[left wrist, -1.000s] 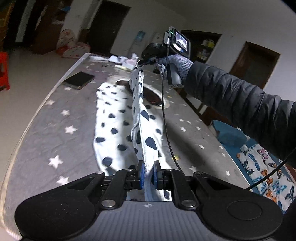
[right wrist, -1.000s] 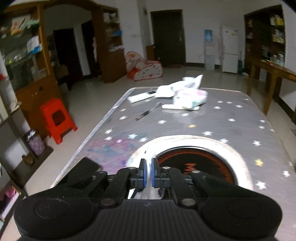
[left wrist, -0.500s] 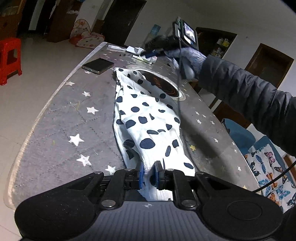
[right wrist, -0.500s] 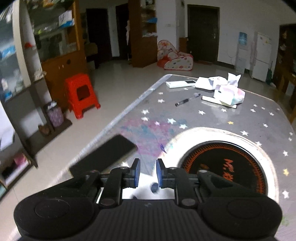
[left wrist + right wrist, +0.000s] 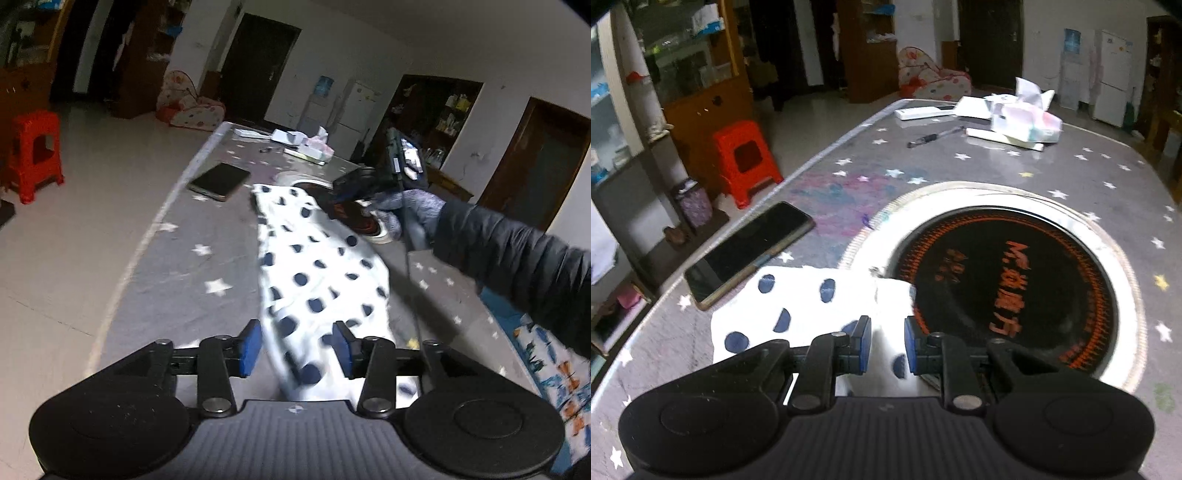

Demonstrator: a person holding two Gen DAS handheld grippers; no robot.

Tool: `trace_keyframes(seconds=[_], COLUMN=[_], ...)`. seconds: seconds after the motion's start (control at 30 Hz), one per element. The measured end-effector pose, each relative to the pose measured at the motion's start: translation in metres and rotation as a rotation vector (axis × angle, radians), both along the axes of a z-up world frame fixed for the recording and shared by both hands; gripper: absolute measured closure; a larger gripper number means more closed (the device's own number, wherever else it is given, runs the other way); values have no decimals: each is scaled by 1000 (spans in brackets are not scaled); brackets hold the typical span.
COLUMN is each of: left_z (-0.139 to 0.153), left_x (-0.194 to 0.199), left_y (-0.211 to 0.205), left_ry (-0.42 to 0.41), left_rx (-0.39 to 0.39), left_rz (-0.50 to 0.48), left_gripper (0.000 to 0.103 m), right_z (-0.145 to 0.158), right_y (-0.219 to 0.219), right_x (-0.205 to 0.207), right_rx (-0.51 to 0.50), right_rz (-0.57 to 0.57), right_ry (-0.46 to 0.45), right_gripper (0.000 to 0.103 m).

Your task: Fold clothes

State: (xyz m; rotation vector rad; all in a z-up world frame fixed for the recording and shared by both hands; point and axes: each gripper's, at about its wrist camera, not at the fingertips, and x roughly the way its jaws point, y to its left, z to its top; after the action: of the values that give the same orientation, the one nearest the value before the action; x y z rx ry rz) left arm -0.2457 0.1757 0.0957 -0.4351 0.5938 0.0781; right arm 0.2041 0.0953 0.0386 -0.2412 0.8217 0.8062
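We see the white polka-dot garment lying flat along the star-patterned table, its near end running under and between the spread fingers of our left gripper, its far end under our right gripper. Both tongs stand released: the left jaws are wide apart, the right ones moderately apart, and neither blue pad pinches the cloth. The far edge of the garment rests just beside the dark phone and overlaps the rim of the round hotplate
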Motion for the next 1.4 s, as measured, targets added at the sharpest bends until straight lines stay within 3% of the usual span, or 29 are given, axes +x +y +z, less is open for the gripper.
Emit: trace_keyframes(seconds=[0.07, 0.27, 0.4, 0.6, 0.73, 0.83, 0.87, 0.93, 1.1, 1.27, 1.4], left_z=[-2, -12, -18, -27, -31, -34, -34, -34, -37, -40, -43], left_x=[17, 60, 76, 82, 83, 85, 86, 87, 90, 93, 95], left_y=[-5, -20, -26, -25, -27, -29, -29, -30, -29, -30, -30], left_ry=[-6, 22, 37, 70, 88, 102, 104, 107, 119, 131, 145], left_rx=[-17, -41, -20, -34, -36, -39, -34, -26, -17, 6, 11], left_rz=[-29, -81, -98, -104, -108, -111, -111, -110, -104, -99, -98], left_gripper=[46, 9, 0, 0, 0, 0, 0, 0, 0, 0, 0], right_z=[-3, -17, -25, -32, -33, -35, -36, -35, -18, -8, -24], right_y=[7, 24, 28, 31, 31, 32, 31, 30, 21, 13, 15], right_x=[2, 11, 17, 19, 20, 21, 21, 21, 19, 25, 37], right_rx=[16, 30, 42, 50, 54, 57, 60, 67, 86, 65, 16], right_rz=[18, 36, 33, 37, 36, 42, 47, 53, 47, 2, -7], right_ry=[3, 12, 32, 38, 26, 20, 18, 21, -34, -100, -47], right_gripper=[83, 80, 80, 80, 72, 72, 73, 90, 96, 96, 85])
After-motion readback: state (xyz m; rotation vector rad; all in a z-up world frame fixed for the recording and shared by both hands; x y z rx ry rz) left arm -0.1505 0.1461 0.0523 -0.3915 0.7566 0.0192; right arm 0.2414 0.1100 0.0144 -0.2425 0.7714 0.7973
